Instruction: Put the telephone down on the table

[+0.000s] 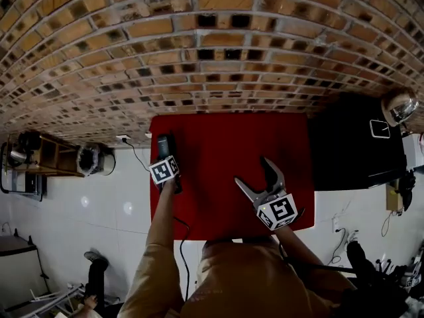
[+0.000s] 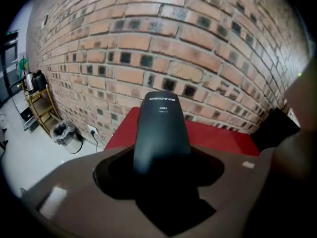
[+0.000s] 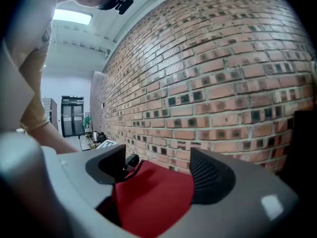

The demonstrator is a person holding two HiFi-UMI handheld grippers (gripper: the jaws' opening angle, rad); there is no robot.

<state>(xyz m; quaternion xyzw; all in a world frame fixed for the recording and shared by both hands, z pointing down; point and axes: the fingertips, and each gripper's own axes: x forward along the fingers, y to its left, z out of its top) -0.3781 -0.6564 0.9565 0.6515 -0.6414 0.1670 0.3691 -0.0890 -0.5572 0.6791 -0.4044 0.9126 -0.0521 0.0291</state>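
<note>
Over the red table [image 1: 218, 138] by the brick wall [image 1: 199, 45], pinching the telephone [image 2: 161, 133] in the left gripper [image 1: 167, 159] at the left edge, showing its print only in the left gripper view, holding the right gripper [image 1: 253, 172] jaws apart, empty, above bare mid-table.

two grippers are showing, the left gripper [image 1: 167, 156] and the right gripper [image 1: 257, 177]. one telephone [image 2: 161, 133] is showing, and one red table [image 1: 225, 144]. one black table [image 1: 351, 144] is standing beside it. one brick wall [image 1: 212, 45] is running behind them. one bin [image 1: 93, 159], one wooden shelf [image 1: 46, 154] and one wall socket [image 1: 122, 138] are sitting along that wall.
</note>
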